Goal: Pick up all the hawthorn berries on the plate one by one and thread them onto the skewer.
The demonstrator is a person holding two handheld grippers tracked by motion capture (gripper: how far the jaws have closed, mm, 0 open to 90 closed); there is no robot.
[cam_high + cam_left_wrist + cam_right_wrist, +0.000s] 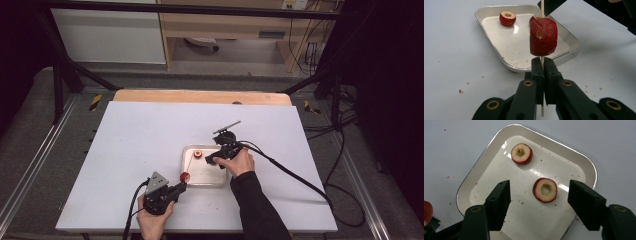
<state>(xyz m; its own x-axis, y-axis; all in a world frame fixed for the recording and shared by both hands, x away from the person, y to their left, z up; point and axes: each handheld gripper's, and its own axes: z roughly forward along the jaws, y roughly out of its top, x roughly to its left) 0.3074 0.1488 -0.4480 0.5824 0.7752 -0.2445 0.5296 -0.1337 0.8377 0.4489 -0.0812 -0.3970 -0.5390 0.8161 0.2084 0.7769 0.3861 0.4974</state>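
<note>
My left gripper (542,62) is shut on a thin wooden skewer (542,110) that stands upright and runs through a red cored fruit piece (543,37). In the high view this gripper (181,186) sits at the front of the table, just left of the metal tray (184,165). My right gripper (539,187) hovers over the tray (589,165) with its jaws apart. A cored fruit ring (545,190) lies on the tray floor between the jaws, and neither pad touches it. A second ring (521,153) lies farther off in the tray.
The white table top (140,135) is dotted with small crumbs around the tray. A dark stand with a grey plate (226,129) rises just behind the tray. Cables trail from both grippers toward the front and right.
</note>
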